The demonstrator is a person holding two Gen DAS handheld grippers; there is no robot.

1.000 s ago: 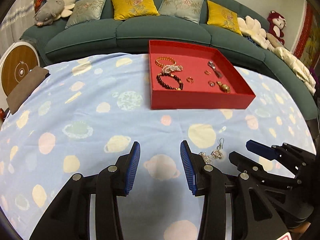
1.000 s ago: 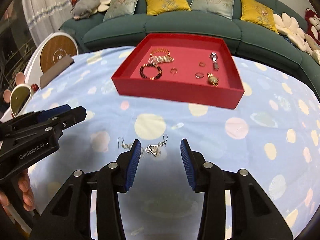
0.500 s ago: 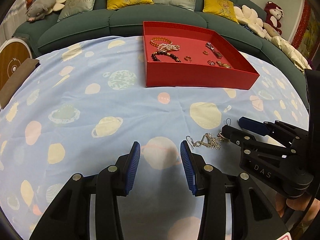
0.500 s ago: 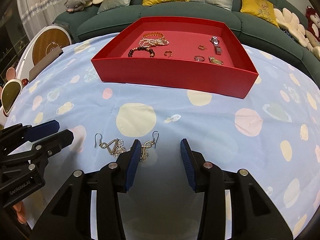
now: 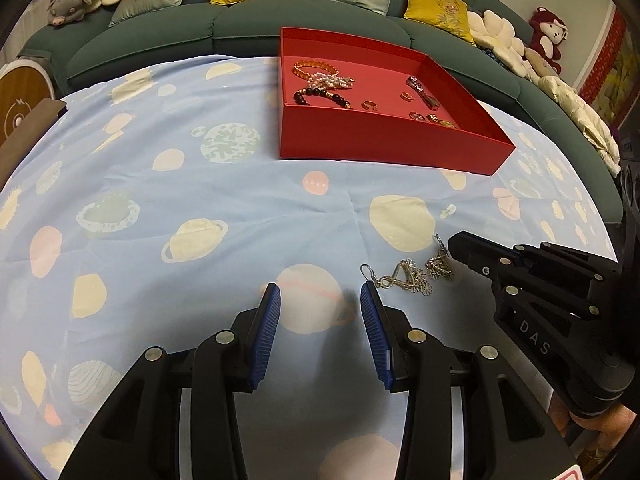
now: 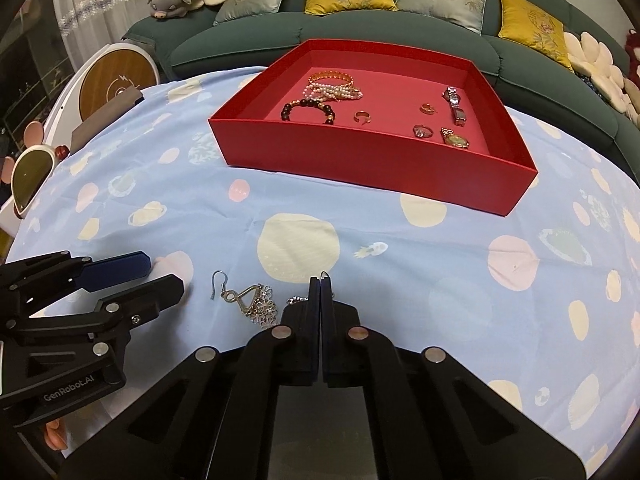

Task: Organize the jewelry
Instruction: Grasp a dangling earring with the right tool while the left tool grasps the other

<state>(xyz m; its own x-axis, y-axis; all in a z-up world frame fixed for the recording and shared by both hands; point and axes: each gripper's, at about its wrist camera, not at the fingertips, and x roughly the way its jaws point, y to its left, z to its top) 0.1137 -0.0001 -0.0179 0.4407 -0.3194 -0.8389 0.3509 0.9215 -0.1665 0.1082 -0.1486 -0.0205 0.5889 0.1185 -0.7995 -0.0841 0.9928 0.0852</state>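
Two gold dangle earrings lie on the planet-print blue cloth. My right gripper (image 6: 321, 282) is shut on the right earring (image 6: 298, 301); its hook pokes out past the tips, and in the left wrist view that earring (image 5: 439, 266) lies at the right gripper's tip (image 5: 460, 246). The left earring (image 6: 250, 300) lies free beside it, and also shows in the left wrist view (image 5: 404, 278). My left gripper (image 5: 320, 300) is open and empty, just left of the earrings. A red tray (image 6: 360, 168) holding bracelets, rings and watches sits beyond.
A green sofa (image 6: 360, 32) with cushions curves behind the table. A round wooden-faced device (image 6: 116, 80) and a small mirror (image 6: 30, 178) stand at the left edge. The tray also shows in the left wrist view (image 5: 380, 142).
My right gripper has shifted left over the right earring and closed on it. My left gripper stayed open and drew slightly closer to the earrings.
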